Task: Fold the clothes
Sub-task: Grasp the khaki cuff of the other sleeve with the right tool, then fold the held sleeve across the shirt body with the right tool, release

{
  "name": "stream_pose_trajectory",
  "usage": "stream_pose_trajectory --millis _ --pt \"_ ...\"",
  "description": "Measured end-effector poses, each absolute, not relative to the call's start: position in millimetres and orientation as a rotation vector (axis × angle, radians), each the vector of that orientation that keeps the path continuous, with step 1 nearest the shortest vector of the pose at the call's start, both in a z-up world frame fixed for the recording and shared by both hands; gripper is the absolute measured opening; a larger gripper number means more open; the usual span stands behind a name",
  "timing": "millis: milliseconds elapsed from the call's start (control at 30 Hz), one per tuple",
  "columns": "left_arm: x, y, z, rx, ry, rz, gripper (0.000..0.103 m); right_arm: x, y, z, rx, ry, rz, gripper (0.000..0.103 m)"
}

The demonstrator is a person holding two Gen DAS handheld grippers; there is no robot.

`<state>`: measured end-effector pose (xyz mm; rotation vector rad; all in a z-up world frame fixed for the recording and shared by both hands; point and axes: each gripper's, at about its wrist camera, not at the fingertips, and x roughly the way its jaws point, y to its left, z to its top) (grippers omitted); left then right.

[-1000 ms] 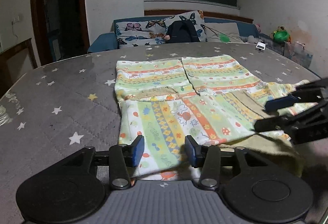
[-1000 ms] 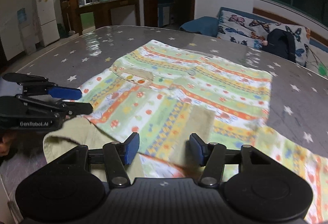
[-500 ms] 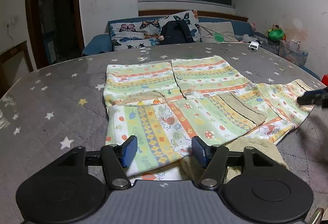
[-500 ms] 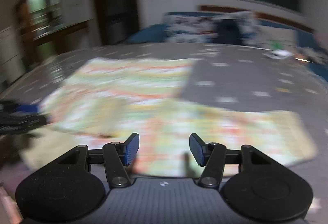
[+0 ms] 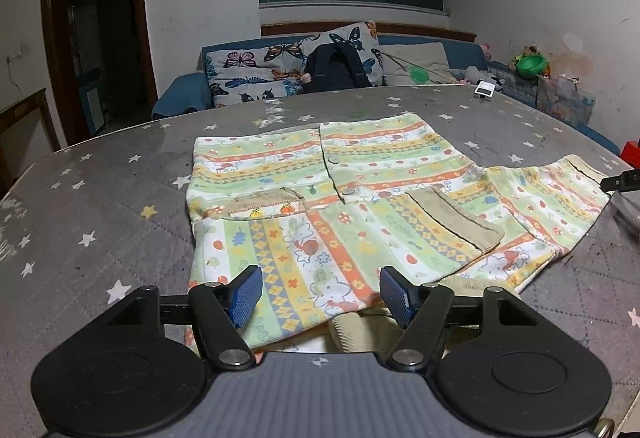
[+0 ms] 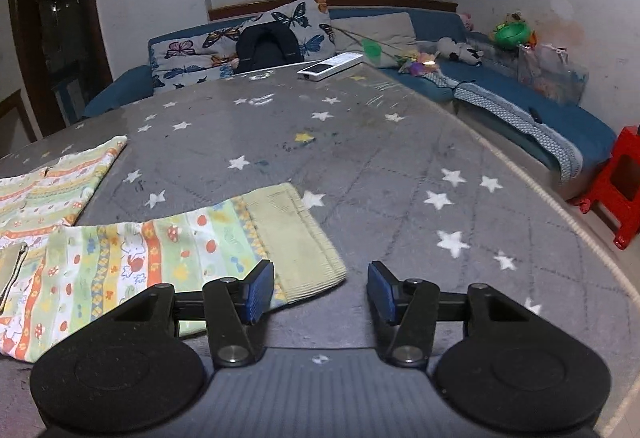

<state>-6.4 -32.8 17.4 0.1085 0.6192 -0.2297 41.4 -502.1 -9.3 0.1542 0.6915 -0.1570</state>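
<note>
The patterned garment (image 5: 332, 205) lies spread on the star-print table cover (image 5: 100, 205); its near hem is cut off behind the left gripper (image 5: 320, 294). In the left wrist view only the tip of the right gripper (image 5: 622, 179) shows at the frame edge. Left jaws stand wide, above the cloth, holding nothing. Right gripper (image 6: 320, 290) jaws stand wide and empty, beside the sleeve cuff (image 6: 292, 234). No writing is legible on the white remote (image 6: 330, 66).
</note>
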Motion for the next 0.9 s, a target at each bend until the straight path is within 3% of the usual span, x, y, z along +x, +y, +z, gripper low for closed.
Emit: stream_pose_trajectory --millis 33,100,167,667,900 --pt "-6.8 -31.8 17.6 0.107 0.620 -0.226 0.068 41.3 -500.9 -10.7 0.149 0.687 -0.158 0.048" --pt "-7.6 -29.3 17.9 0.103 0.619 -0.219 0.068 42.5 -498.8 -10.4 0.150 0.679 -0.158 0.025" --pt "-8.1 -26.2 17.4 0.096 0.621 -0.210 0.068 43.4 -499.2 -9.2 0.182 0.677 -0.134 0.011" --pt "-16.4 -10.7 14.2 0.035 0.618 -0.192 0.068 41.6 -400.0 97.3 0.349 0.441 0.330 0.009" --pt "-20.6 -5.5 14.1 0.010 0.611 -0.186 0.069 60.6 -308.7 110.2 0.303 0.438 0.524 0.009"
